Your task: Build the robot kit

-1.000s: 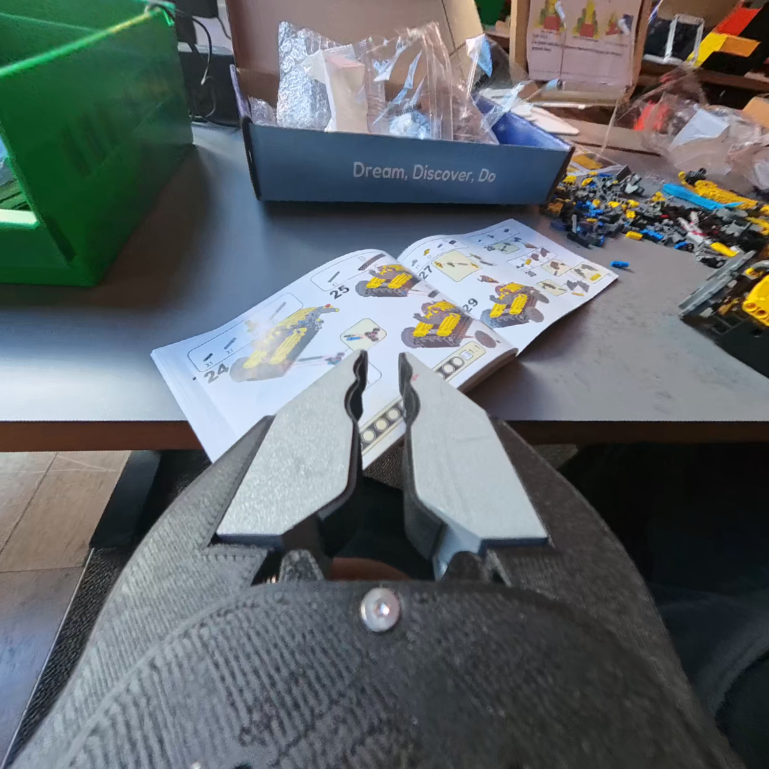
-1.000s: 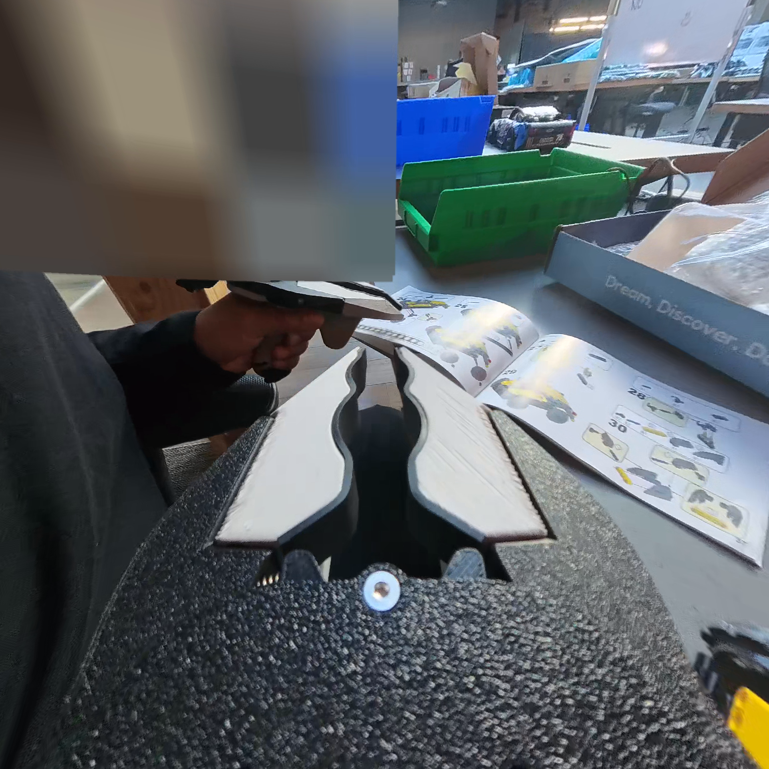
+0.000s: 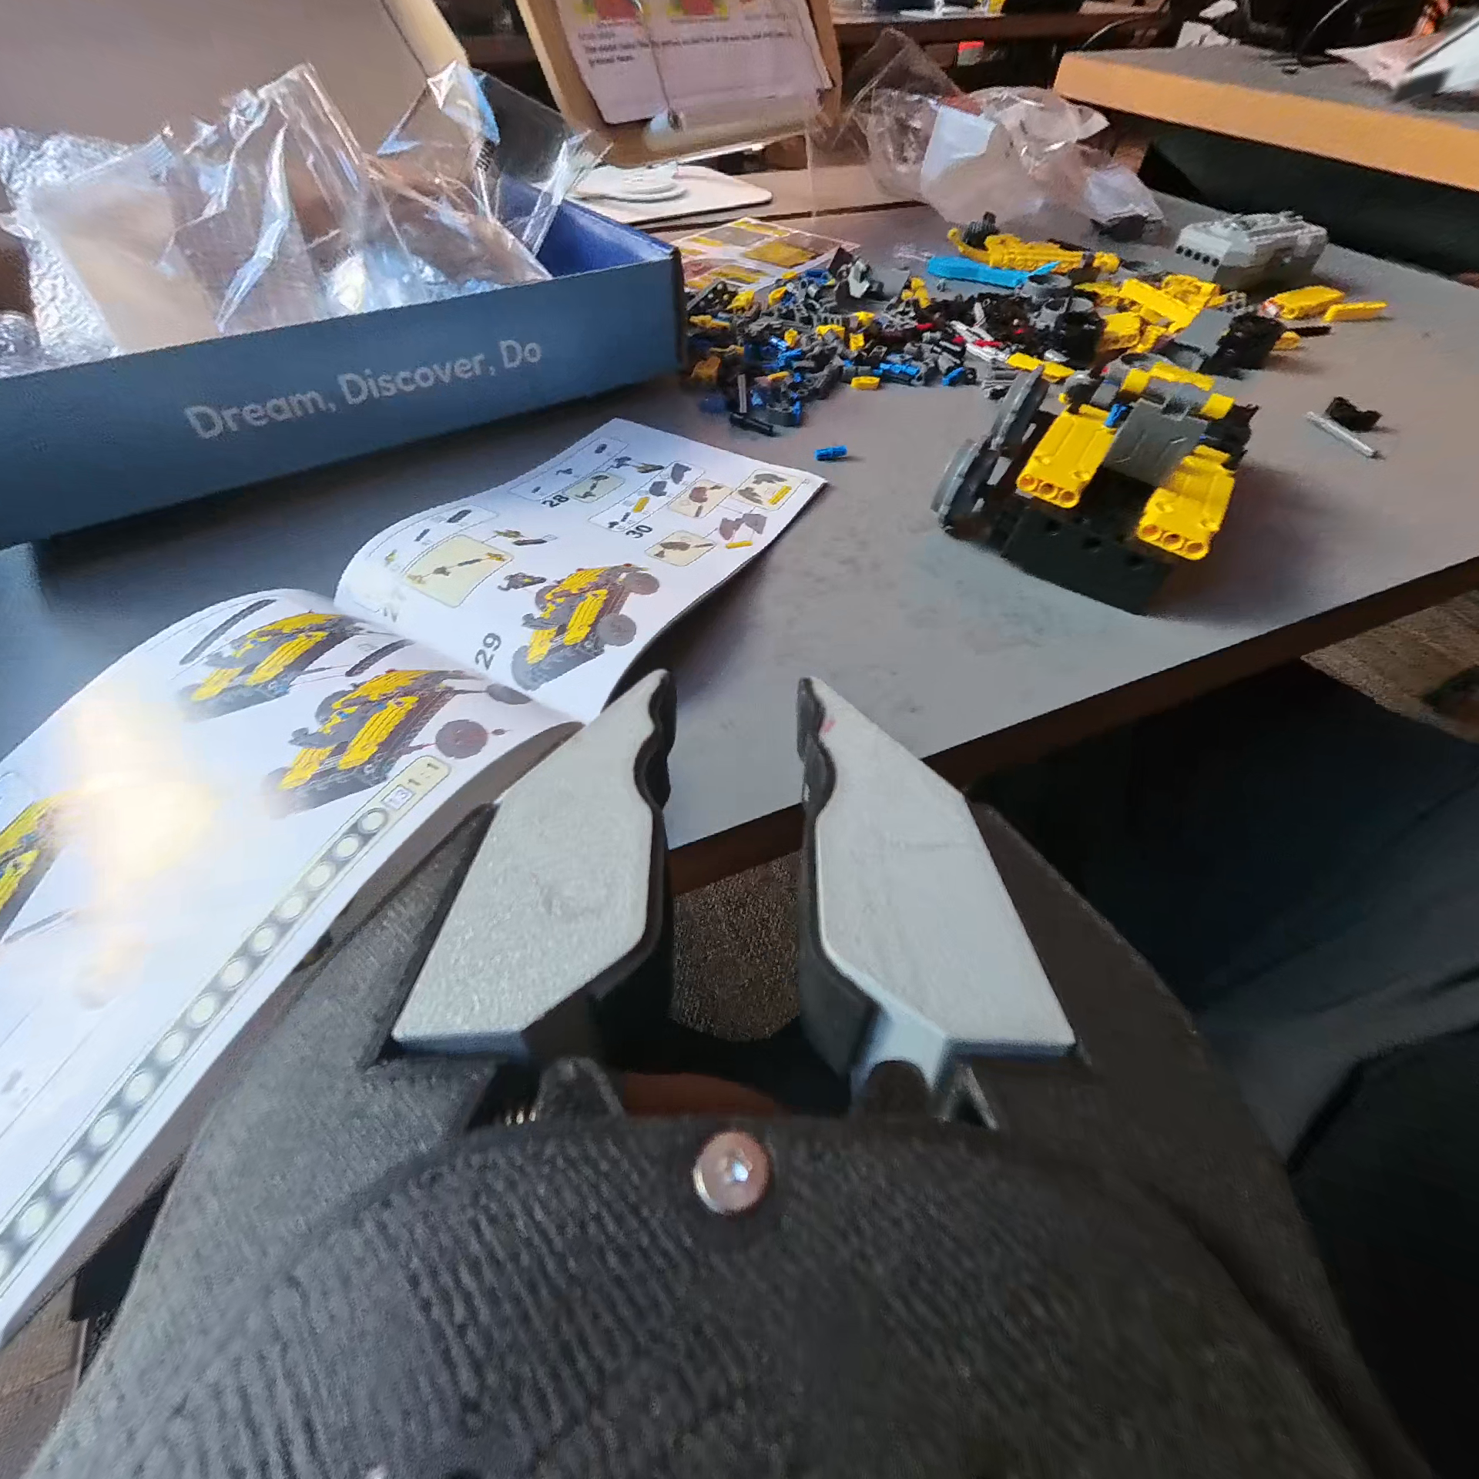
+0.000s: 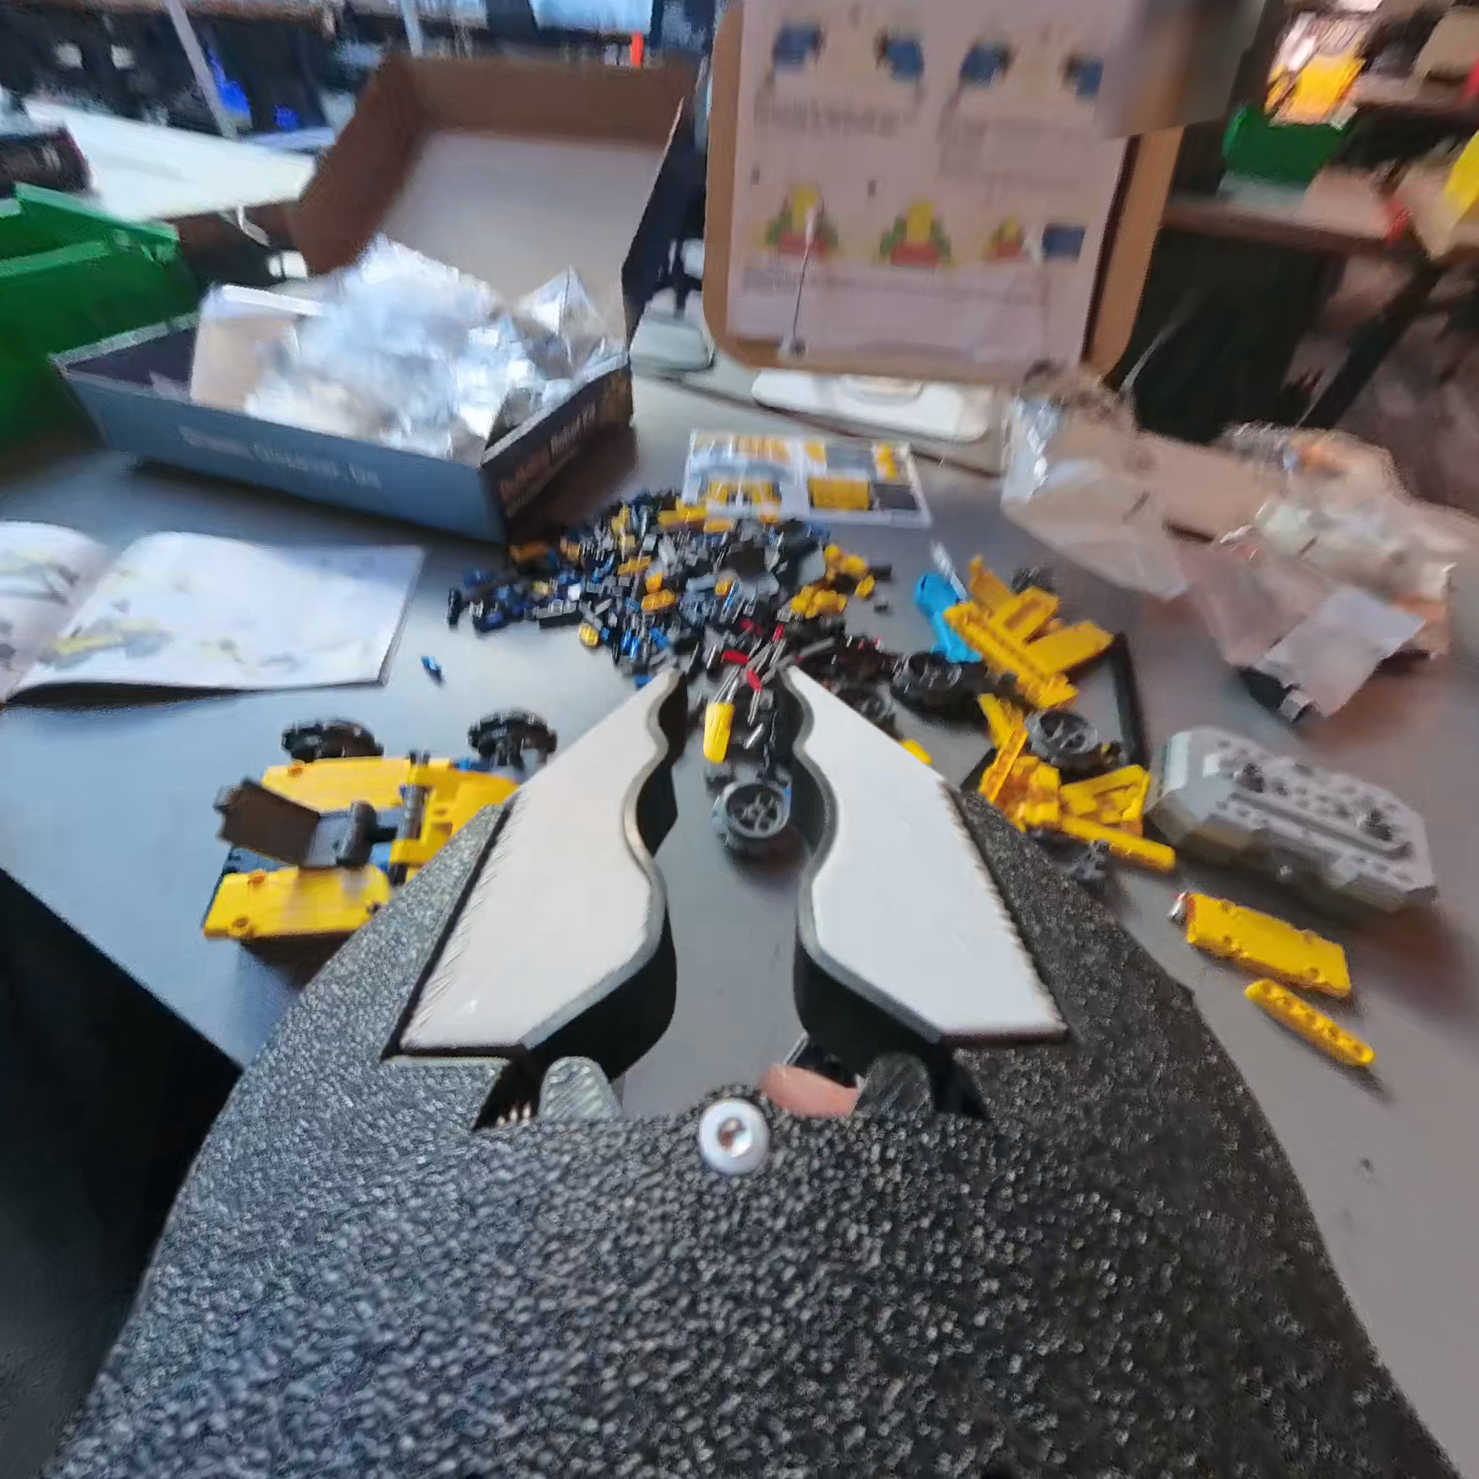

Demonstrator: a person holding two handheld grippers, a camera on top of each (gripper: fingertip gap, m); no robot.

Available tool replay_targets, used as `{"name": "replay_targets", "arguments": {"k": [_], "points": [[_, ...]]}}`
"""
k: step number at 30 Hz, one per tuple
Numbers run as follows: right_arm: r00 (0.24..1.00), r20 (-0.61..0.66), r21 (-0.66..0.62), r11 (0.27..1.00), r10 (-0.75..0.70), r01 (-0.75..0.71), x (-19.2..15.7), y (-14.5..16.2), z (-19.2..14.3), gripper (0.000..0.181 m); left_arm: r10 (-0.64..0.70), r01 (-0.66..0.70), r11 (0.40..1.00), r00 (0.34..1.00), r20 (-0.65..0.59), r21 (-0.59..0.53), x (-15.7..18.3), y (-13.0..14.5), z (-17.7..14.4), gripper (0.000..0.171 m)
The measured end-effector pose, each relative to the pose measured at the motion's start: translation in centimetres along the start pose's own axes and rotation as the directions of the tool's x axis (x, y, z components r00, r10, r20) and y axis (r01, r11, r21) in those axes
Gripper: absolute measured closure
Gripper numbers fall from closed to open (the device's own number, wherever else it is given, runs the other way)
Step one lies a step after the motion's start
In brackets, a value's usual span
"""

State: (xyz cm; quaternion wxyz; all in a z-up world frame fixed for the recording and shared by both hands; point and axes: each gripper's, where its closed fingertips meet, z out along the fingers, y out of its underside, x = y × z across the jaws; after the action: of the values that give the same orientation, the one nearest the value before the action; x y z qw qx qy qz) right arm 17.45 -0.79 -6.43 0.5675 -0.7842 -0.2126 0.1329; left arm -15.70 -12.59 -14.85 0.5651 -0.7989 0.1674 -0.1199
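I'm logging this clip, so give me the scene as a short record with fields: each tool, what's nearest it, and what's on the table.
left tool: open, empty, at the table's near edge
nearest left: open instruction booklet
right tool: open, empty, above loose parts
nearest right: small black wheel, yellow piece
table: blue box of clear bags, parts pile, partly built yellow vehicle, grey block

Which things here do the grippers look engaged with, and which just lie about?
Near the grippers: left gripper, open, by the booklet; right gripper, open, over loose parts; half-built vehicle.

Lying about: box, plastic bags, green bin.
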Motion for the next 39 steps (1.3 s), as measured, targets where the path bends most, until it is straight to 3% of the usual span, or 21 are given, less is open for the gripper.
{"name": "replay_targets", "arguments": {"k": [8,13,17,22,25,29,34,39], "points": [[0.998,0.055,-0.294,0.955,-0.016,0.031,1.1,2.6,6.1,0.155,0.006,-0.008,1.0,0.996,-0.092,-0.022,3.0,1.2,0.7,0.143],[0.971,0.233,-0.352,0.925,-0.063,0.144,-1.9,1.3,11.9,0.168,0.047,-0.051,0.998,0.993,-0.106,-0.034,3.0,2.3,0.8,0.143],[0.936,0.34,-0.424,0.873,-0.091,0.239,-4.5,1.5,17.3,0.166,0.024,-0.03,0.998,0.992,-0.121,-0.051,2.5,2.8,0.9,0.144],[0.916,0.379,-0.519,0.789,-0.132,0.329,-5.1,2.0,22.7,0.163,-0.01,0.001,0.997,0.992,-0.123,-0.074,1.8,3.4,0.8,0.146],[0.929,0.291,-0.58,0.73,-0.229,0.362,-1.1,1.2,23.6,0.161,-0.04,0.03,0.997,0.99,-0.137,-0.073,1.7,3.5,0.7,0.146],[0.96,0.205,-0.585,0.762,-0.19,0.276,3.1,0.6,22.4,0.153,-0.08,0.068,0.994,0.984,-0.157,-0.08,1.7,3.6,0.7,0.146],[0.966,0.248,-0.605,0.768,-0.069,0.21,2.9,3.1,21.8,0.142,-0.117,0.099,0.99,0.976,-0.183,-0.105,2.2,3.9,0.8,0.146],[0.952,0.303,-0.615,0.752,-0.053,0.237,0.9,4.5,23.3,0.161,-0.088,0.067,0.991,0.979,-0.183,-0.115,2.6,4.1,1.0,0.146]]}}
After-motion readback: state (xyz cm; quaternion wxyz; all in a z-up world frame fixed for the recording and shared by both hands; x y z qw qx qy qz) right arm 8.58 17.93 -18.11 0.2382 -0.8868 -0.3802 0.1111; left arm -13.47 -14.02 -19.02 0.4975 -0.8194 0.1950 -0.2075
